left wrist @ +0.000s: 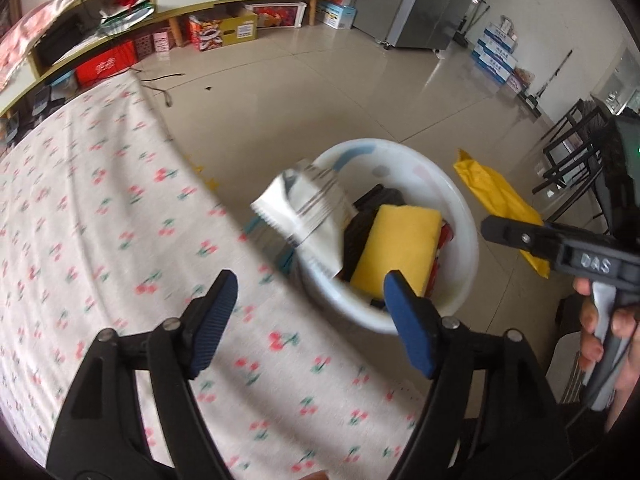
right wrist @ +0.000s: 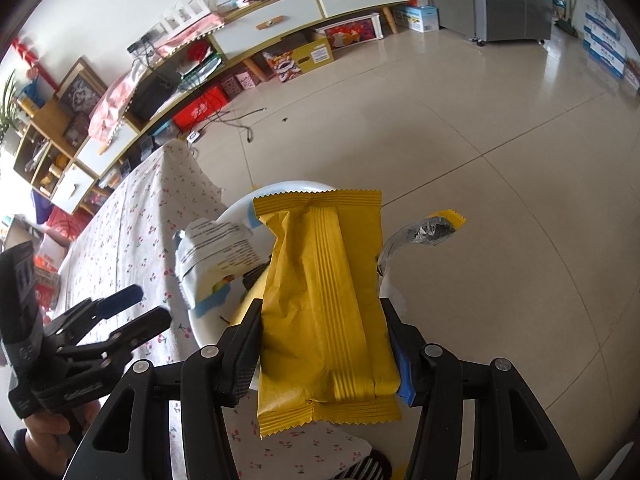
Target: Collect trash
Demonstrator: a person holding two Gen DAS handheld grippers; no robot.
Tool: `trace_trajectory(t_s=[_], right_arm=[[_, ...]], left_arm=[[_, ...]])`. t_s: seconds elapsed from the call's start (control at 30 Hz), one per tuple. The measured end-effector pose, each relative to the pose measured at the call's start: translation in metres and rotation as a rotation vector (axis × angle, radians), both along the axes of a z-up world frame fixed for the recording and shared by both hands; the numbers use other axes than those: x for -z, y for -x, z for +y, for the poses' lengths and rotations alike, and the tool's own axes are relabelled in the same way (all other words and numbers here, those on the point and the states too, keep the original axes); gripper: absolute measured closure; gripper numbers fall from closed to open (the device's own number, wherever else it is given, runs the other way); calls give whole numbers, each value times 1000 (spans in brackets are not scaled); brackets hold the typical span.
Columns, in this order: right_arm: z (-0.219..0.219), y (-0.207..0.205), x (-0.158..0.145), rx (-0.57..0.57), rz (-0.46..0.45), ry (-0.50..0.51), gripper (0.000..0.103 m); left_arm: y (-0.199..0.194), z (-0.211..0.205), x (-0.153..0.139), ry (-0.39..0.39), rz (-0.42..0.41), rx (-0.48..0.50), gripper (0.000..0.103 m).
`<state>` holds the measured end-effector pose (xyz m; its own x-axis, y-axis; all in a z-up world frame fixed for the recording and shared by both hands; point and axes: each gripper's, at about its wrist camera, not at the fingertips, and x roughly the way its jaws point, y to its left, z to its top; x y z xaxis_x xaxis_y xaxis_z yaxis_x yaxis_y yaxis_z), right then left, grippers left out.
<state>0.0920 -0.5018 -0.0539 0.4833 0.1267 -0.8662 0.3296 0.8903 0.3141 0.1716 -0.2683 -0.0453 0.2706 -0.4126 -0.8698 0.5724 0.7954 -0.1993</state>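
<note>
Yellow crinkled foil with zigzag ends, a snack wrapper [right wrist: 326, 312] sits pinched flat between the pads of my right gripper [right wrist: 322, 344], held above the rim of the white round plastic basin [left wrist: 460, 216]. My left gripper [left wrist: 308, 312] is spread wide with nothing between its blue-faced pads. Just beyond it a white and silver wrapper with grey printed lines [left wrist: 308, 216] is blurred at the near edge of the basin, clear of both pads; whether it touches the rim I cannot tell.

Inside the basin lie a yellow flat packet [left wrist: 396, 256], something black and a bit of red.

The basin sits beside a table under a white cloth printed with small red cherries [left wrist: 100, 220], over a glossy beige tiled floor [left wrist: 320, 92]. Along the far wall runs a low white-and-wood cabinet [right wrist: 304, 0] with cardboard boxes beneath it, and a tall grey metal cabinet stands near it.

My left view alone shows the basin's contents and my right hand [left wrist: 600, 340] on its grip. My right view alone shows the yellow wrapper's ribbed back seam and another yellow-edged, silver-lined wrapper [right wrist: 428, 232] lying beyond the basin.
</note>
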Motion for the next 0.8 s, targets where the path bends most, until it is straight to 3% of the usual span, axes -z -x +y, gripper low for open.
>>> trace_trajectory(t_s=[0.27, 0.33, 0.4, 0.63, 0.8], right_arm=[[34, -27, 5, -63, 33, 24, 46], [37, -31, 7, -64, 34, 22, 38], [38, -32, 7, -51, 33, 17, 19], [44, -21, 2, -19, 22, 9, 17], [63, -1, -16, -12, -14, 32, 16]], left_arm=[[12, 48, -4, -2, -14, -66, 22], [14, 59, -4, -5, -18, -85, 20], [16, 69, -4, -13, -20, -106, 18], [32, 103, -7, -57, -30, -222, 5], [56, 134, -10, -82, -58, -298, 2]])
